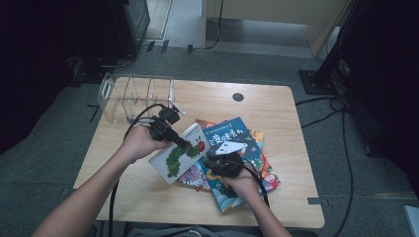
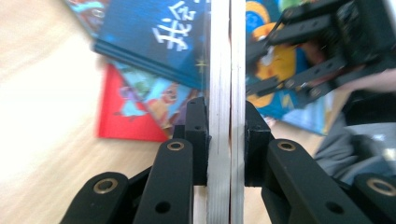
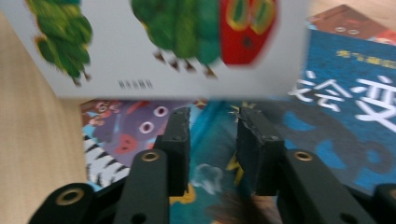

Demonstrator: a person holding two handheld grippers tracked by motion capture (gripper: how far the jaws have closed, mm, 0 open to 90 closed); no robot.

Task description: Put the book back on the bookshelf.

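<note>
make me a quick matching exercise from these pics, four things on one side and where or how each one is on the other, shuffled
Things:
1. caterpillar book
2. blue book
3. clear acrylic rack
4. right gripper

States or places:
A. stands at the table's far left corner
B. open, nothing between its pads
C. clamped by its edge in the left gripper, lifted off the pile
D. lies flat on top of the pile of books

Pairs: 1-C, 2-D, 3-A, 4-B
</note>
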